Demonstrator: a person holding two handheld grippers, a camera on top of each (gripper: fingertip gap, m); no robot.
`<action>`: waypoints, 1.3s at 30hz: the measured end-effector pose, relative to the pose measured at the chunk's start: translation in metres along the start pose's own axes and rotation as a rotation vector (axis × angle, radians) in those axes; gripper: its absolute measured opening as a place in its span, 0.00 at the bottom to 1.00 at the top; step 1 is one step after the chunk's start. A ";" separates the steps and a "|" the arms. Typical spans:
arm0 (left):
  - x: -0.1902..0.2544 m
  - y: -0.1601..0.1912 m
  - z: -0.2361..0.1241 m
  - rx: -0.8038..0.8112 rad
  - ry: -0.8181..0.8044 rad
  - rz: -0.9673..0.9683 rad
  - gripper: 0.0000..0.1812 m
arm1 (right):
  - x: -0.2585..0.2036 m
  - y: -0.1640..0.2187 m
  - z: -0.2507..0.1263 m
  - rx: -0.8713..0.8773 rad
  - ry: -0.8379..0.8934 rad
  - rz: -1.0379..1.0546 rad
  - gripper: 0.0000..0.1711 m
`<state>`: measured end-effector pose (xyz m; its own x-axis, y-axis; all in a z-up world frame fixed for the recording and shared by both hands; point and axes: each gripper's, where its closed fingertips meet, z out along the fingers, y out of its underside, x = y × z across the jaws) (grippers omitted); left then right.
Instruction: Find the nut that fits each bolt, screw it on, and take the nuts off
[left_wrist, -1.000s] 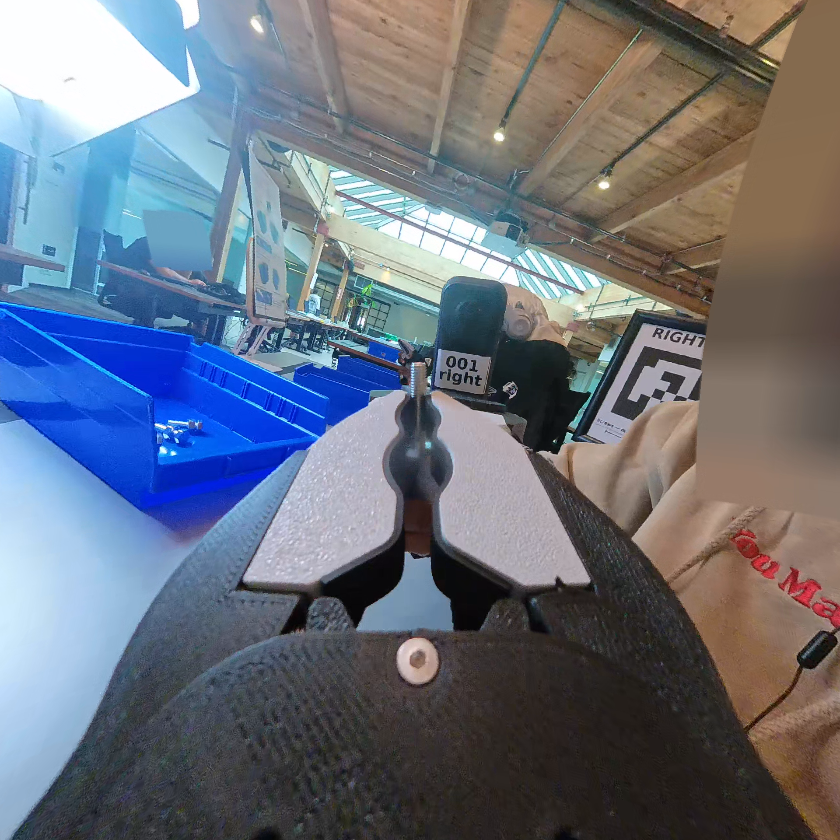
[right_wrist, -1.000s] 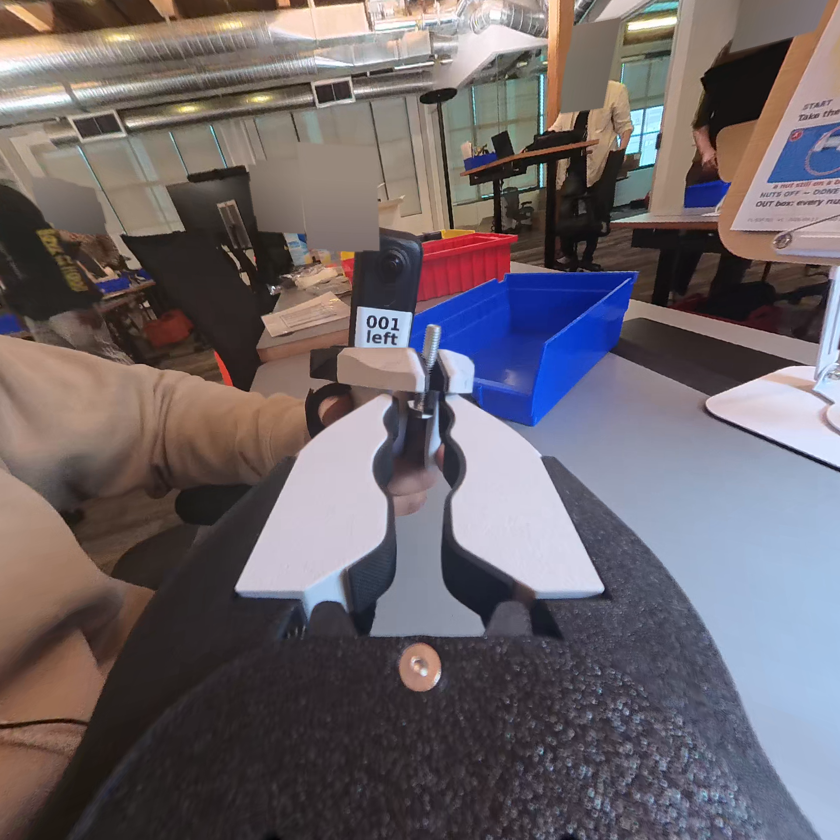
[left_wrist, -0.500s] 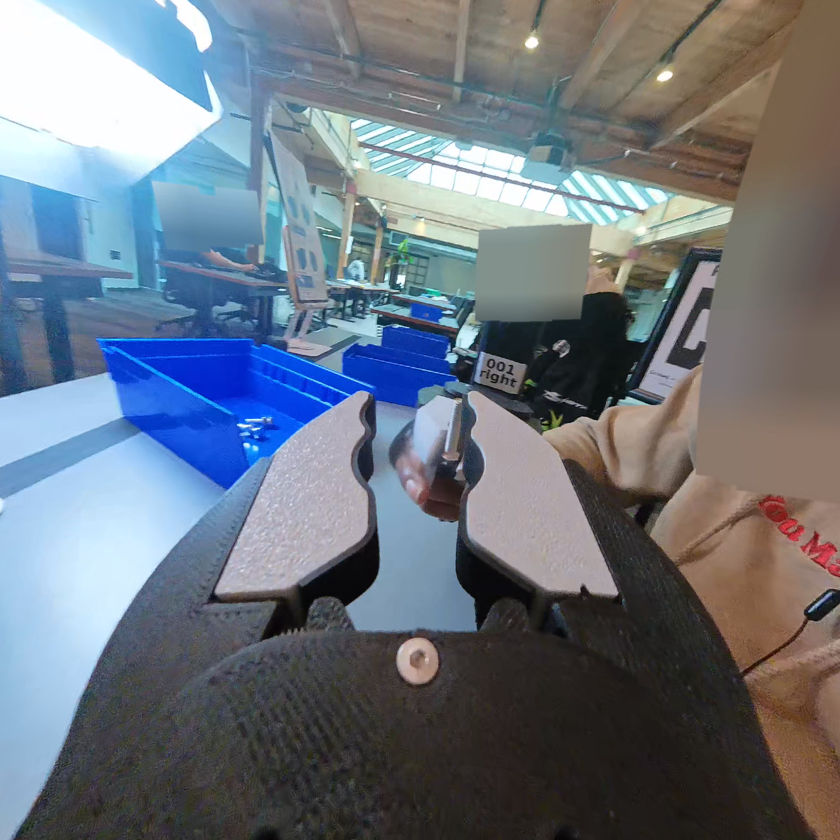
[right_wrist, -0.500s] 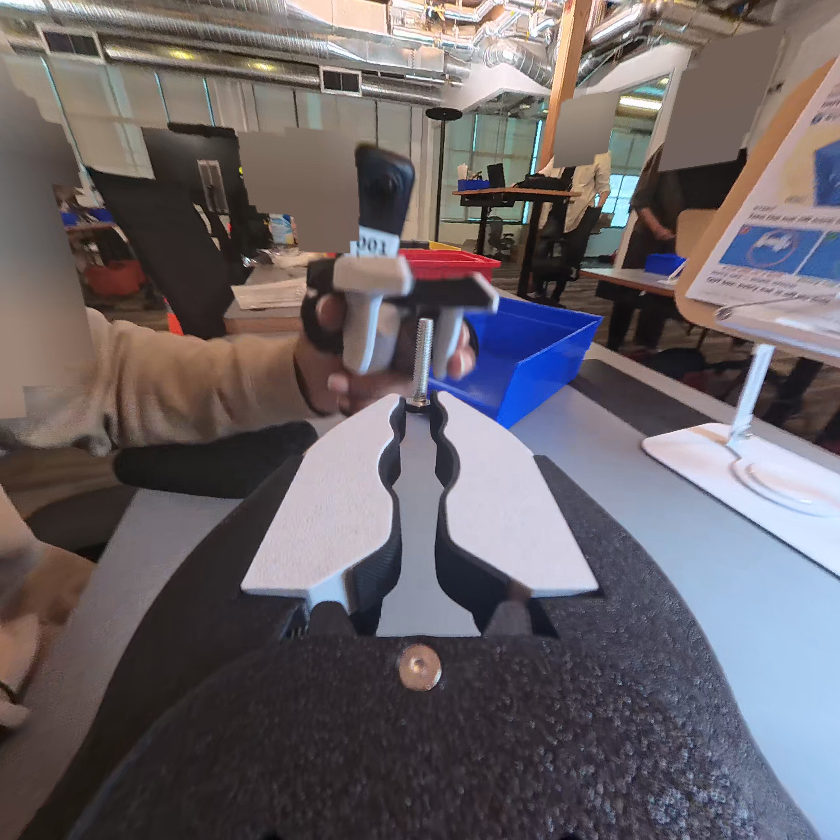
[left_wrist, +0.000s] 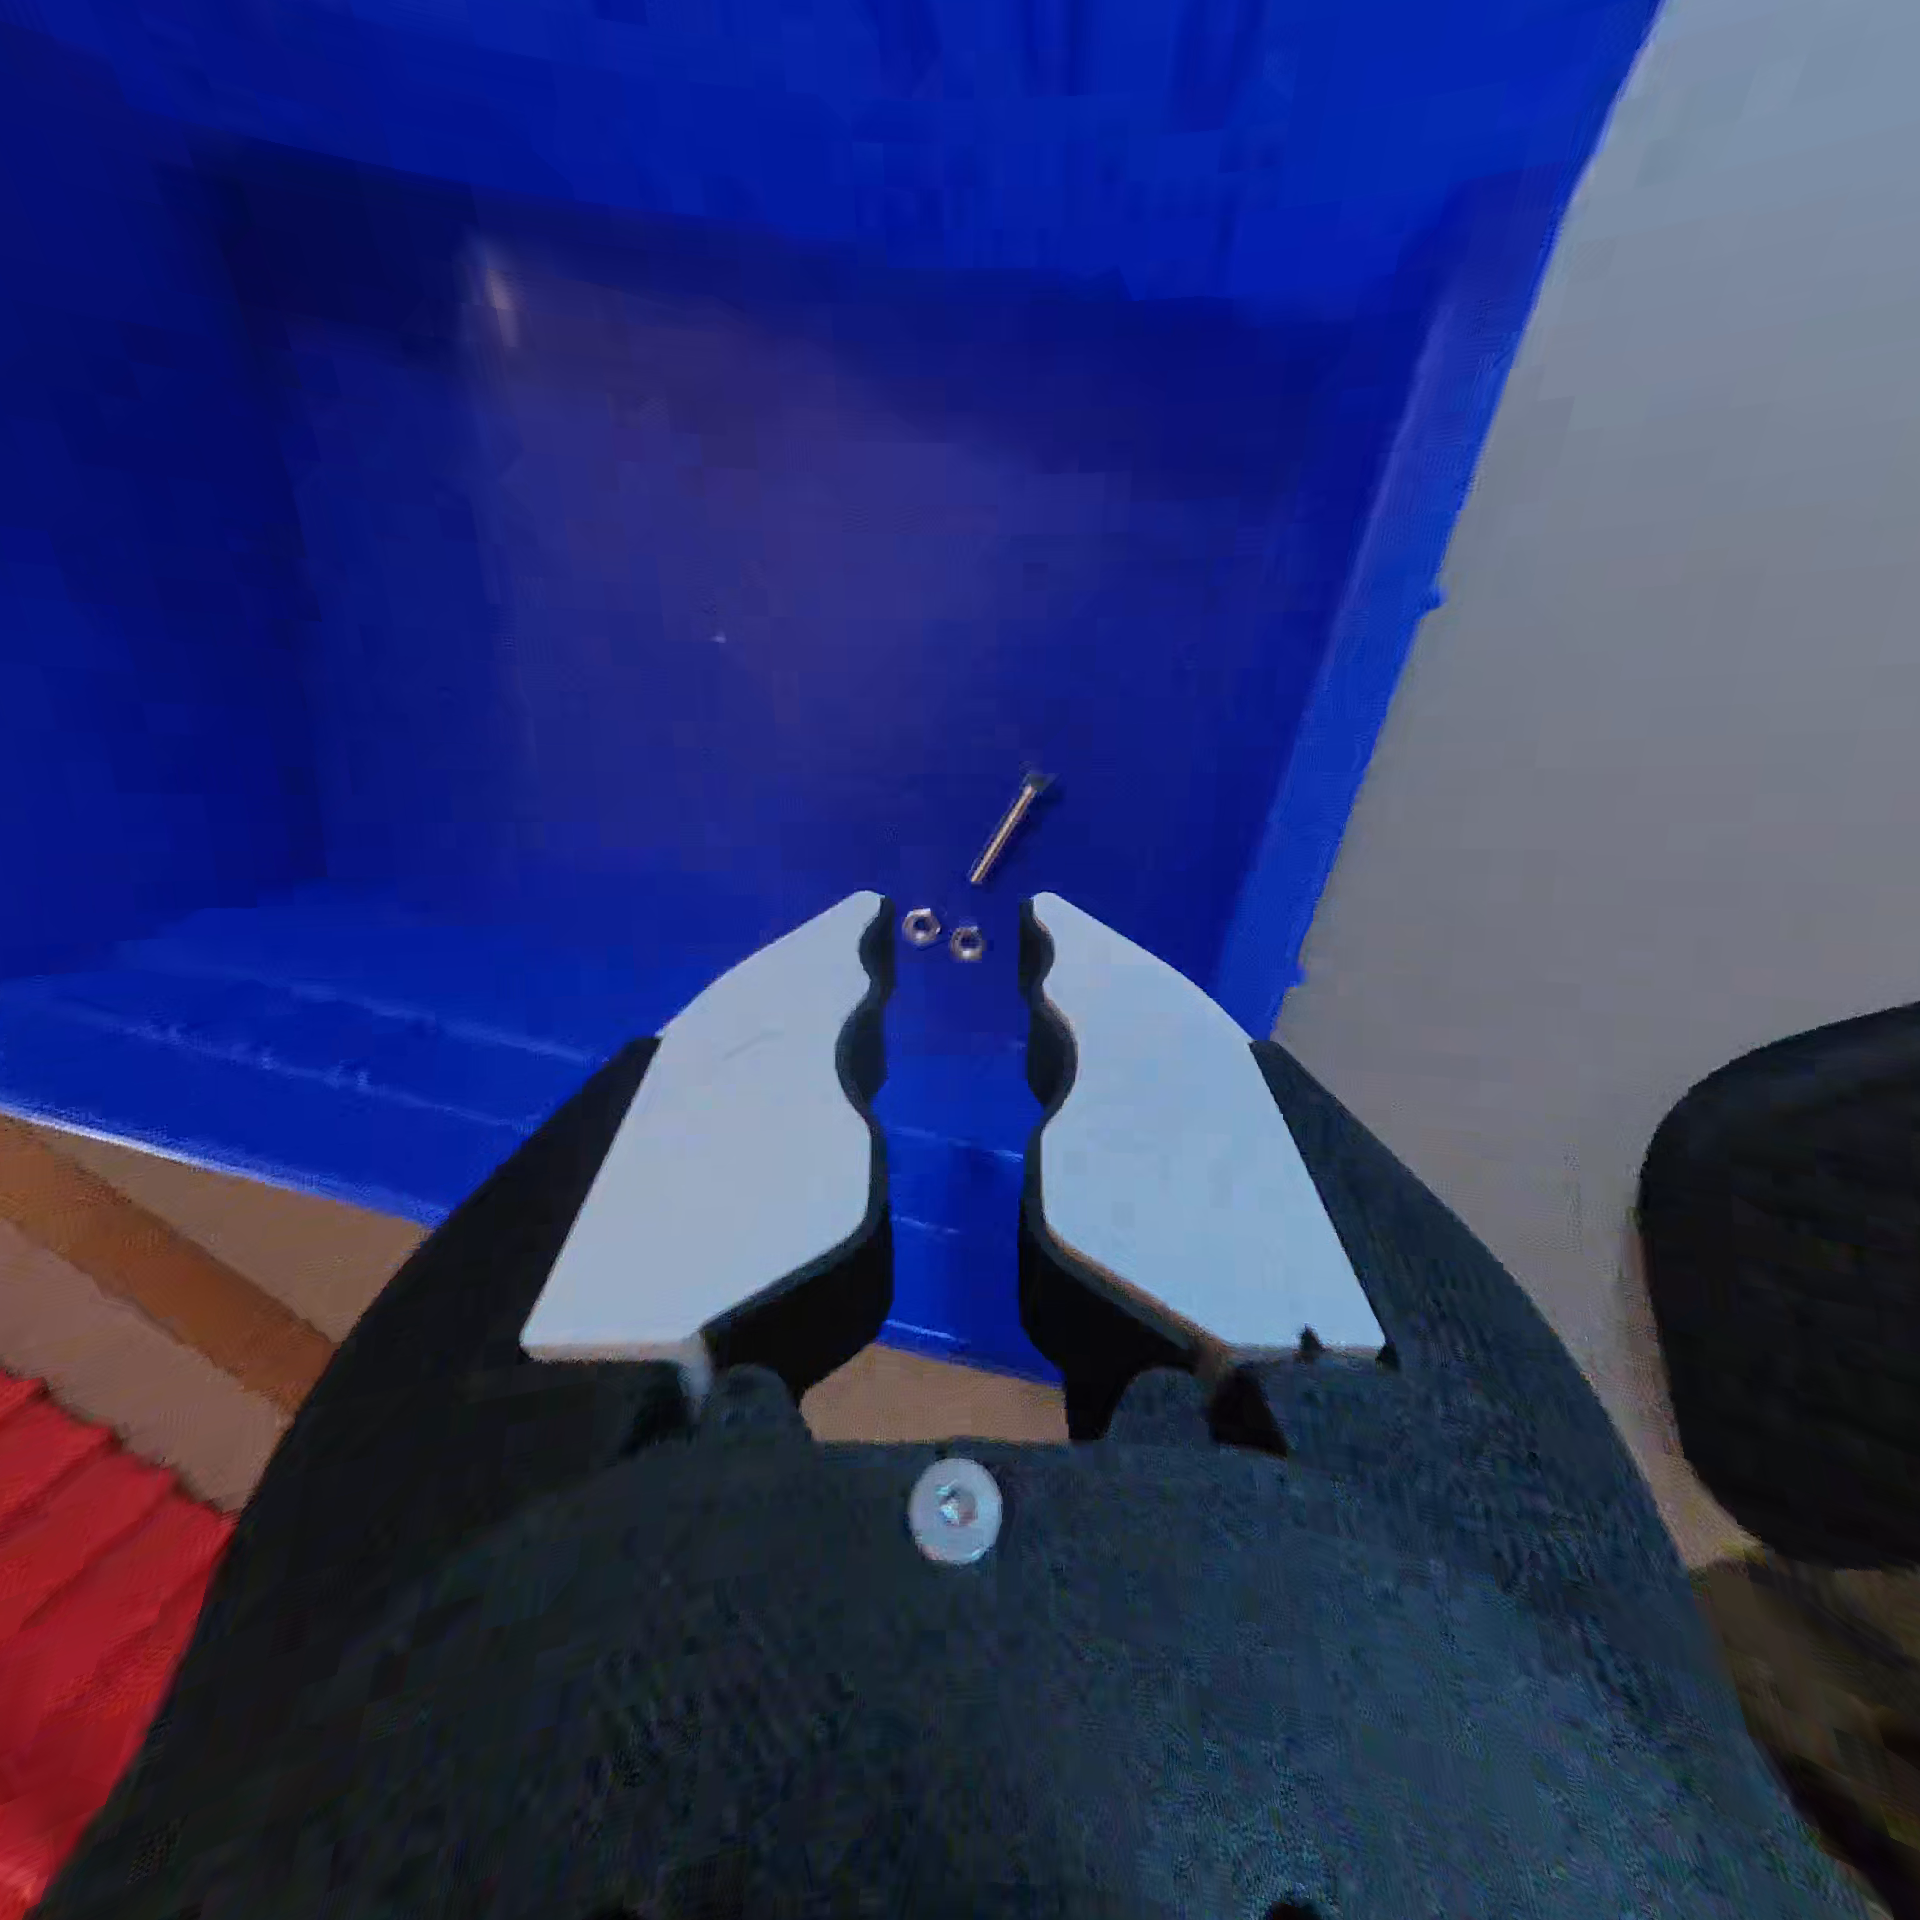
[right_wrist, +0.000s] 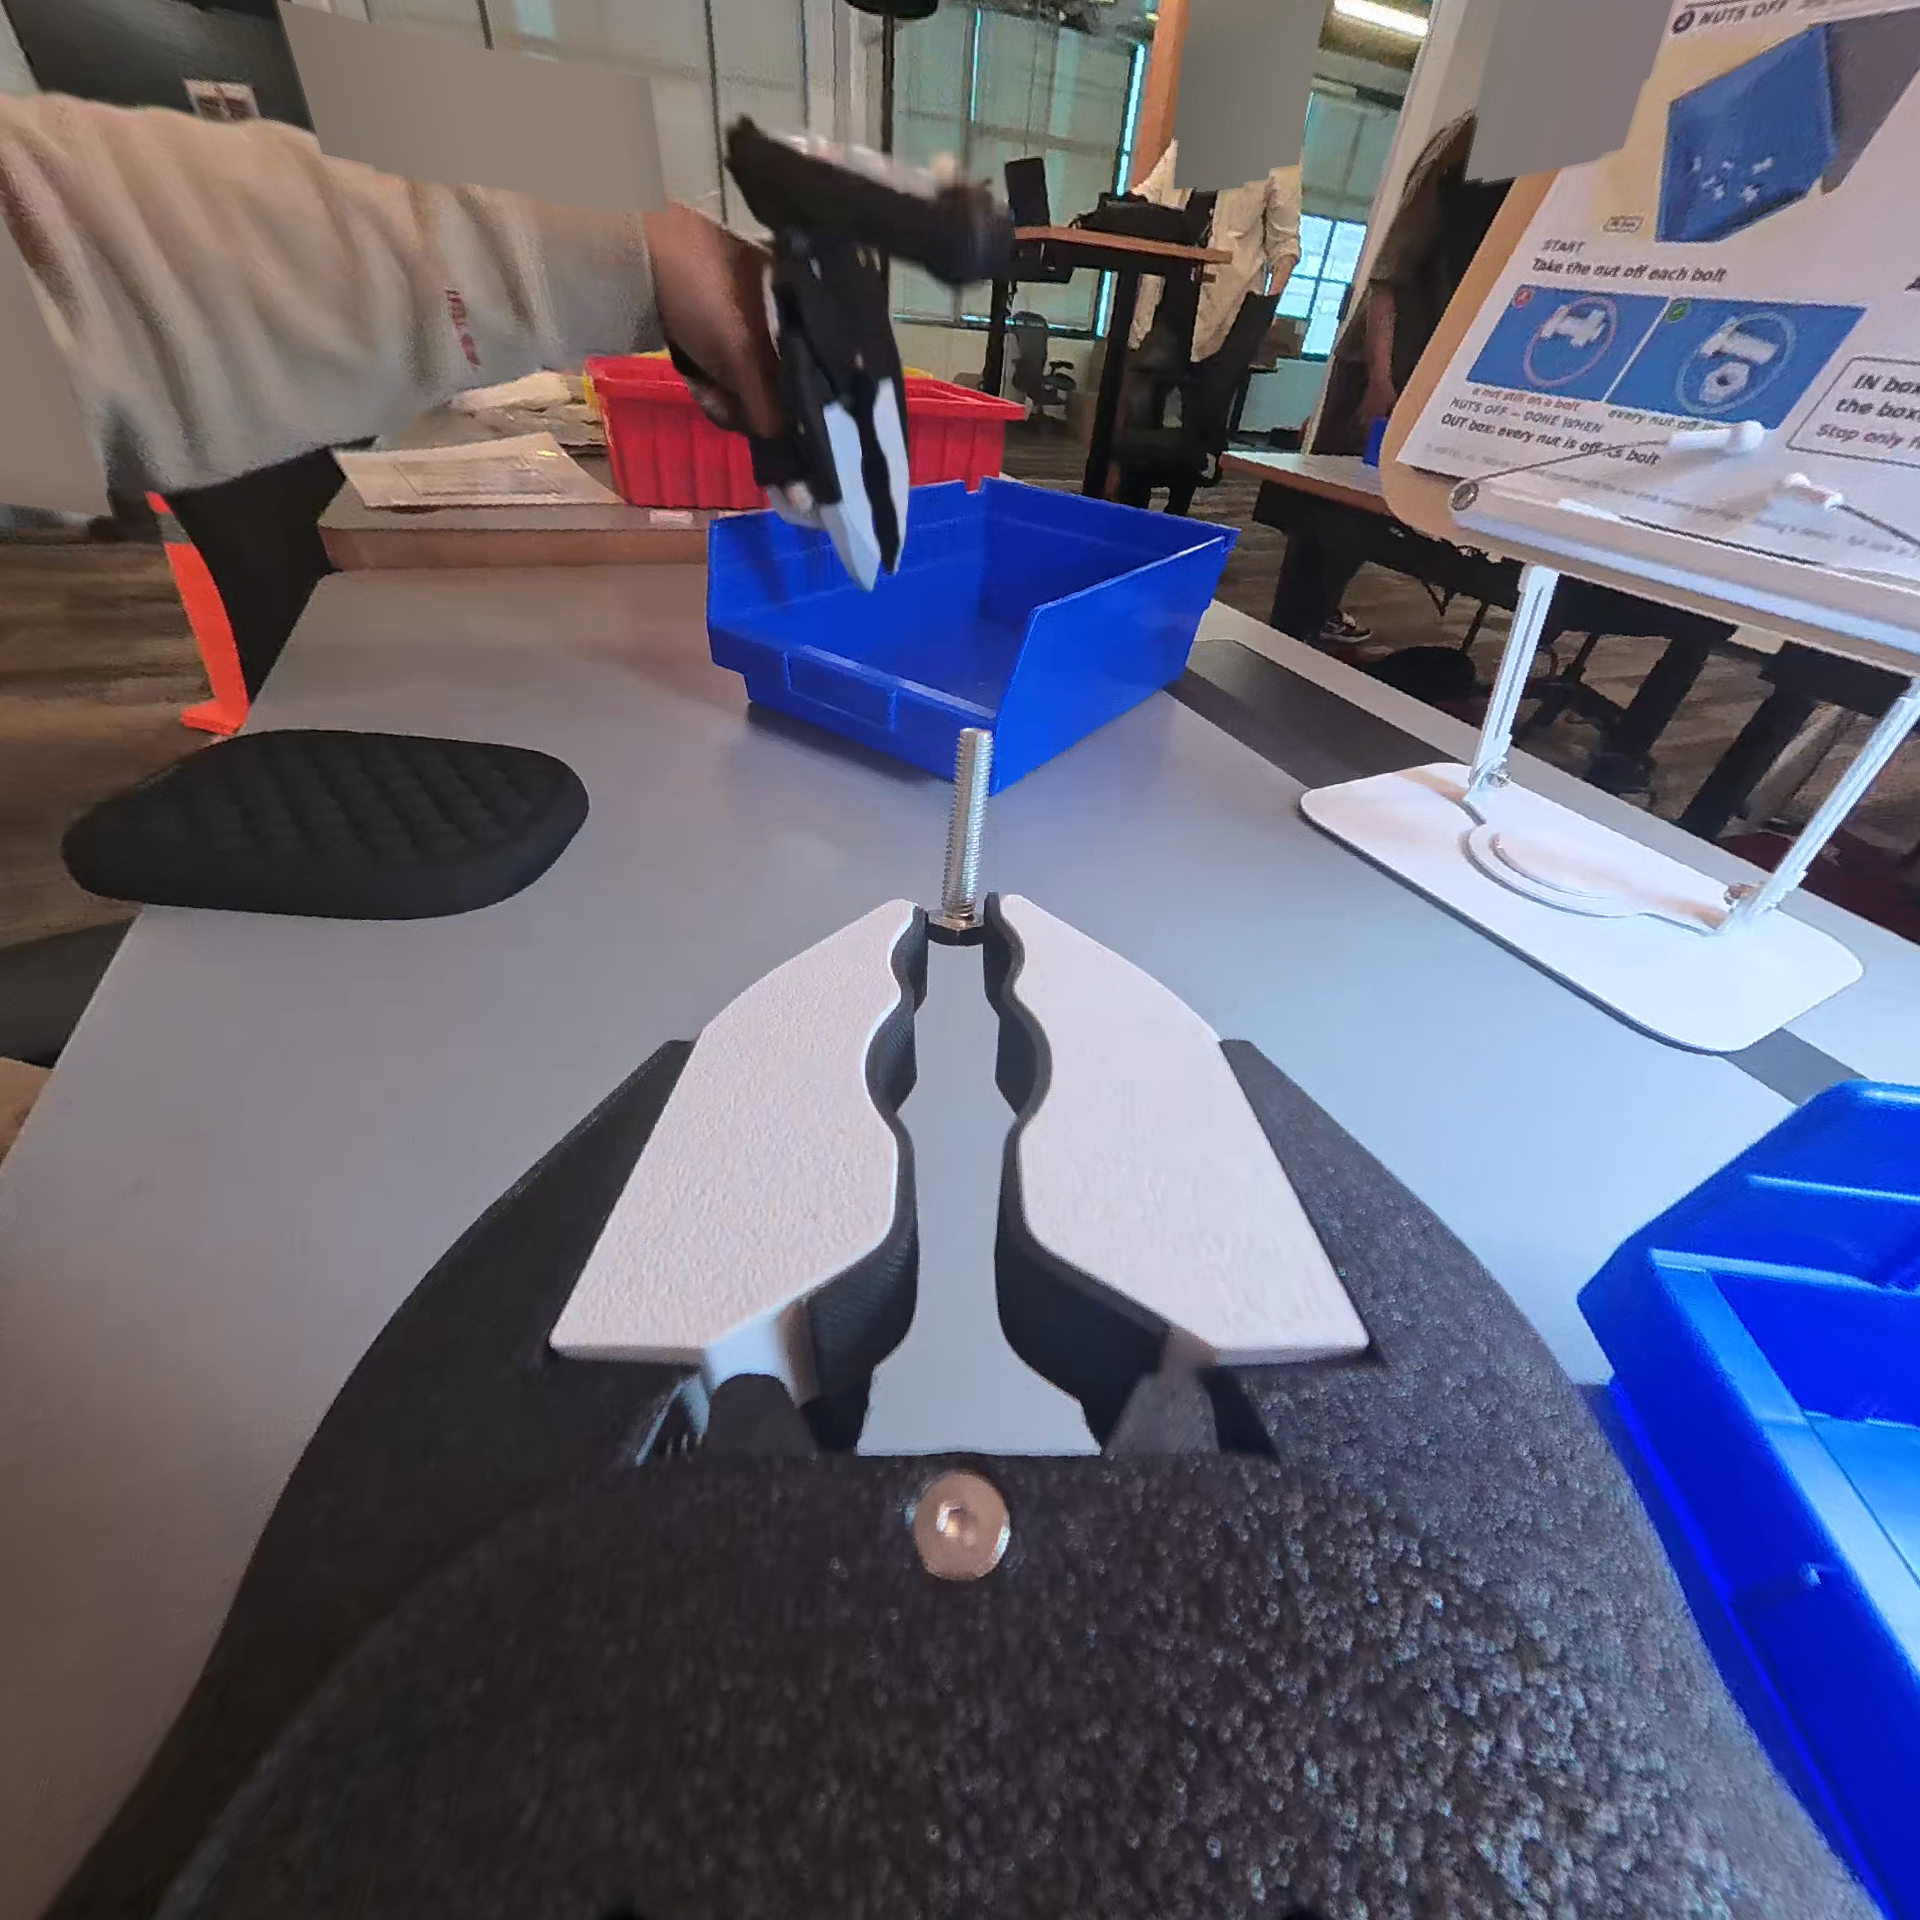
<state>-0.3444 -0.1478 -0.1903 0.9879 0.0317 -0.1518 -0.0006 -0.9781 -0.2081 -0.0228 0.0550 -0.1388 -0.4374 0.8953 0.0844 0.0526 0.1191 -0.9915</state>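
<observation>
My right gripper (right_wrist: 961, 920) is shut on the head of a silver bolt (right_wrist: 966, 821). The bolt stands upright above the fingertips, with no nut on its thread. My left gripper (left_wrist: 956, 909) is open and empty, pointing down into a blue bin (left_wrist: 623, 416). Two small nuts (left_wrist: 920, 926) lie on the bin floor just beyond its fingertips, with a thin loose bolt (left_wrist: 1008, 826) a little farther on. In the right wrist view the left gripper (right_wrist: 868, 520) hangs over that blue bin (right_wrist: 966, 644), at the far side of the grey table (right_wrist: 416, 1039).
A black dimpled pad (right_wrist: 322, 821) lies at the table's left. A white stand (right_wrist: 1558, 904) with an instruction sheet is at the right. A second blue bin (right_wrist: 1787, 1403) sits near right. A red bin (right_wrist: 790, 436) is on another table behind. The grippers' ends are close to 40 cm from one another.
My left gripper has opened, left the bolt and swung over the blue bin, now pointing down into it. My right gripper still holds the bolt.
</observation>
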 end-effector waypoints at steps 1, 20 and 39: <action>-0.006 0.011 0.010 -0.089 -0.015 0.018 0.13 | 0.000 -0.001 0.000 0.002 -0.003 0.000 0.06; -0.011 0.049 0.066 -0.519 0.154 -0.079 0.10 | -0.001 0.009 0.003 -0.029 -0.034 0.054 0.06; 0.092 -0.097 -0.068 0.297 0.211 0.245 0.06 | -0.006 0.009 0.009 -0.033 -0.024 0.042 0.06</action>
<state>-0.2427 -0.0643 -0.1189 0.9631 -0.2665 -0.0369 -0.2527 -0.8491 -0.4638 -0.0275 0.0467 -0.1492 -0.4560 0.8891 0.0403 0.1009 0.0967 -0.9902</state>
